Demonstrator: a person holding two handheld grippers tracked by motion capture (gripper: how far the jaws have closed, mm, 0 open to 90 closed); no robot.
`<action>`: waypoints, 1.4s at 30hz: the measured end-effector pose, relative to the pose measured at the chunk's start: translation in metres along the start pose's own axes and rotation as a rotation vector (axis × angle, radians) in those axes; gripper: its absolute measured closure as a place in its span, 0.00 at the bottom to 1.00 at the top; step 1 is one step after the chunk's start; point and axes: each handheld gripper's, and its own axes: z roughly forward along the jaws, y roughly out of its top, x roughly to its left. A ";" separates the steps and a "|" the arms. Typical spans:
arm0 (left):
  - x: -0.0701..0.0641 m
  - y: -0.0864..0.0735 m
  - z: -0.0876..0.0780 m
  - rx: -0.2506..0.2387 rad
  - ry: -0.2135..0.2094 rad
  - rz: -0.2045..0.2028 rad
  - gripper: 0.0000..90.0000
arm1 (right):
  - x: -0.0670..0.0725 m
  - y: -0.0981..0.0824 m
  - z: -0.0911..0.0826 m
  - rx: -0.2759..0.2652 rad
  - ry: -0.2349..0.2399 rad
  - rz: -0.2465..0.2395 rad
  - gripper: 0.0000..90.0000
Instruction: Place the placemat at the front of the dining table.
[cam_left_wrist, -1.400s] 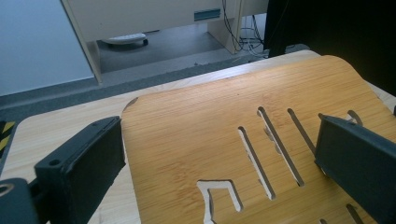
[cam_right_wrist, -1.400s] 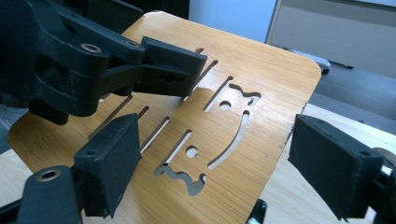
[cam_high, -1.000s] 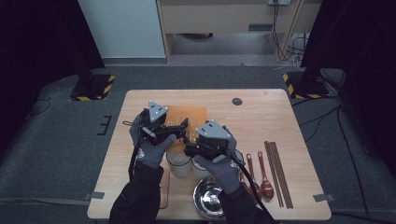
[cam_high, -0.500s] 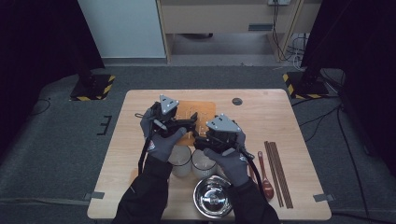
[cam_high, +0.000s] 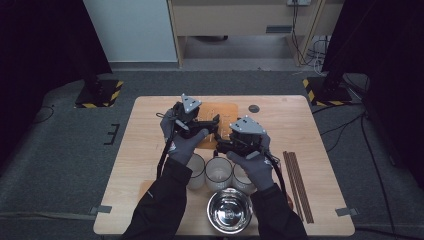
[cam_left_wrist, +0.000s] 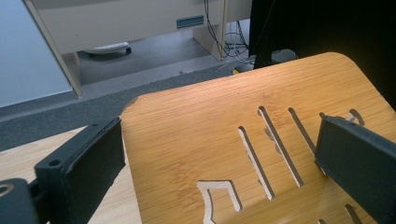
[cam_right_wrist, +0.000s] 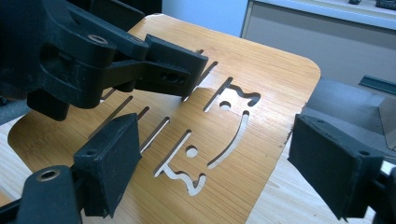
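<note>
A bamboo board (cam_high: 226, 108) with cut slots and shapes lies flat at the far middle of the table. My left gripper (cam_high: 214, 121) hovers over its left part, jaws wide apart and nothing between them. In the left gripper view the board (cam_left_wrist: 210, 135) spreads under the left gripper (cam_left_wrist: 219, 172), whose left jaw stands by the board's edge. My right gripper (cam_high: 223, 141) is open just above the board's near right part. The right gripper view shows the board (cam_right_wrist: 261, 93) below the right gripper (cam_right_wrist: 222, 163) and the left gripper's jaws (cam_right_wrist: 154, 65) close ahead.
Three pale cups (cam_high: 218, 172) stand in a row just behind a steel bowl (cam_high: 230, 211) at the near edge. Dark chopsticks (cam_high: 296, 185) lie at the right. A small black disc (cam_high: 254, 108) sits beyond the board. Bare tabletop (cam_high: 145, 130) lies at the left.
Both hands have moved away from the person and slightly right, from above the cups to above the bamboo board. The jaws stay as wide apart as before.
</note>
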 end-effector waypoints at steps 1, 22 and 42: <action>-0.001 0.001 0.003 -0.006 0.002 0.000 0.01 | -0.002 0.000 0.001 -0.002 0.000 0.002 0.18; -0.002 0.012 0.031 -0.019 0.013 0.007 0.01 | -0.030 0.001 0.020 -0.019 0.003 -0.006 0.18; 0.002 0.012 0.074 0.013 0.008 -0.001 0.01 | -0.058 -0.010 0.049 0.005 0.014 0.013 0.18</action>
